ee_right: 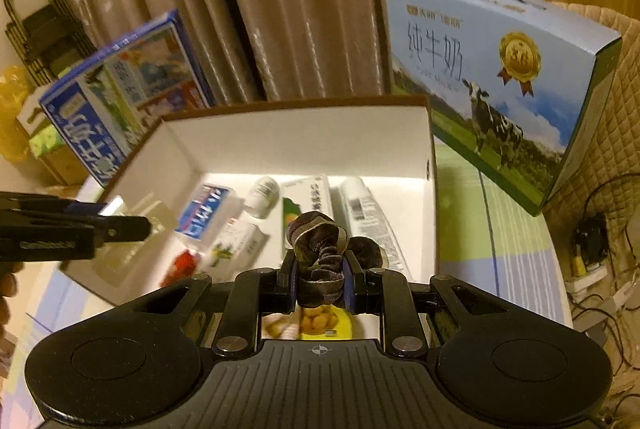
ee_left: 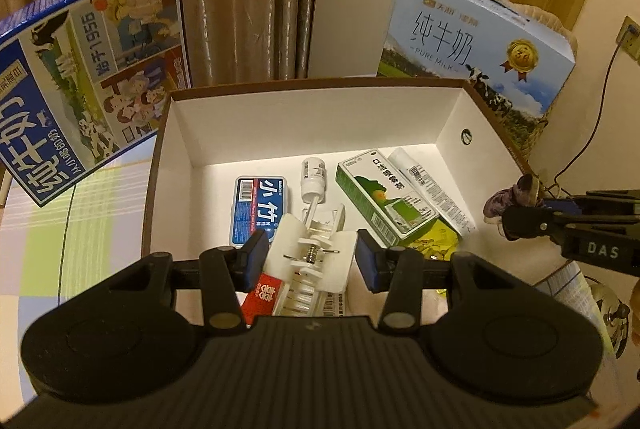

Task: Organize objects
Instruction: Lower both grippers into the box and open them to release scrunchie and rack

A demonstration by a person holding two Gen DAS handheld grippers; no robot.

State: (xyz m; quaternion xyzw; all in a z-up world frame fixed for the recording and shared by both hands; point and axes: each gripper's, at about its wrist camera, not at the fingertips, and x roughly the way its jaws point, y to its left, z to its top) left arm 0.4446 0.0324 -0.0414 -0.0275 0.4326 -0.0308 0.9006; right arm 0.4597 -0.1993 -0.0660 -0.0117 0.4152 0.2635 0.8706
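An open brown box with white inside [ee_left: 312, 117] holds a blue tin [ee_left: 258, 207], a small white bottle [ee_left: 314, 177], a green carton [ee_left: 384, 201], a white tube [ee_left: 434, 189], a red packet [ee_left: 262, 295] and a white plastic holder [ee_left: 312, 253]. My left gripper [ee_left: 312, 257] is open over the box, its pads either side of the white holder. My right gripper [ee_right: 320, 283] is shut on a dark scrunchie [ee_right: 320, 253], held over the box's [ee_right: 296, 141] near right part. The scrunchie also shows in the left wrist view [ee_left: 514, 199].
A blue milk carton box [ee_left: 88, 69] leans at the left behind the box. A light blue Pure Milk box [ee_left: 476, 45] stands at the back right. Curtains hang behind. Cables and a power strip [ee_right: 588, 269] lie at the right. A chequered cloth [ee_left: 72, 205] covers the table.
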